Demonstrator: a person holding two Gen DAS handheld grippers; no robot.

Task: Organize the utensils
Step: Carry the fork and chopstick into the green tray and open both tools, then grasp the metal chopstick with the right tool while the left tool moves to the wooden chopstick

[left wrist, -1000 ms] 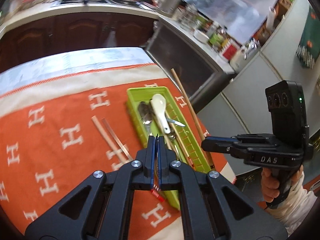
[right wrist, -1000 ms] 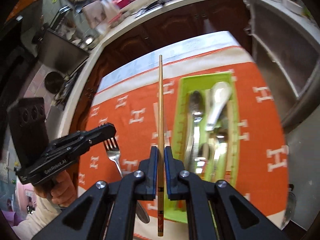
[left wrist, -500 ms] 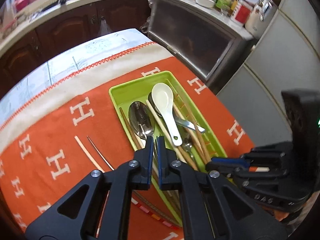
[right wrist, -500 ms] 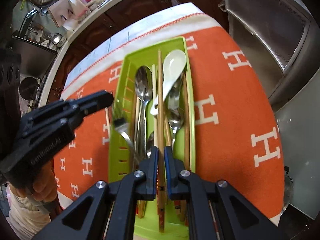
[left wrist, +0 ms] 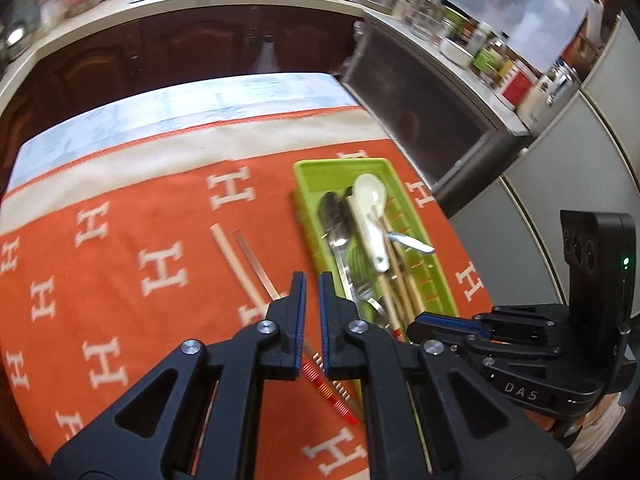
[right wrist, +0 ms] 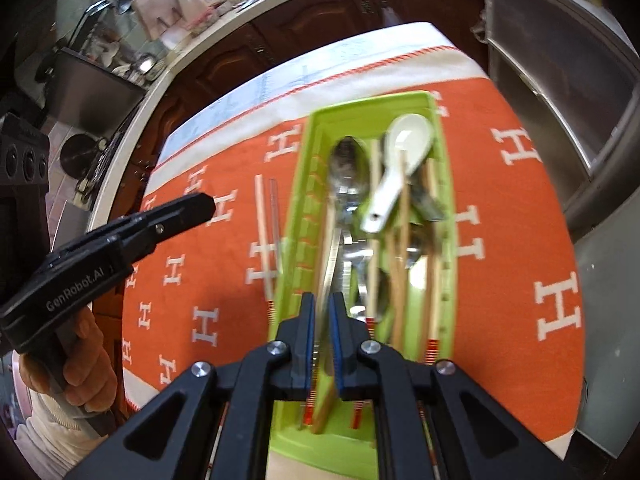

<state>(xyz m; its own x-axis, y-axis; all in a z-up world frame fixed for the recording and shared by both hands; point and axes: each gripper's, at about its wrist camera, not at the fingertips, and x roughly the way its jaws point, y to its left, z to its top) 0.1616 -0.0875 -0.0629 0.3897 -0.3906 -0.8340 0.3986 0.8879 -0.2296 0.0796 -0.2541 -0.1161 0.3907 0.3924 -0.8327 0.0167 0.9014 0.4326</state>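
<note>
- Sorting loose cutlery into the long lime-green plastic tray [right wrist: 442, 184]; placing appears done, though blur hides detail.
- Right gripper [right wrist: 322, 312]: jaws slightly apart, gripping nothing; tray directly ahead and beneath.
- Left gripper [left wrist: 312, 296]: jaws slightly apart, empty.
- Two pale wooden chopsticks [left wrist: 236, 256] lie on the orange cloth [left wrist: 120, 240], just ahead-left; judged next: descend, clamp both.
- Only the right view shows the chopstick ends below its fingers.
</note>
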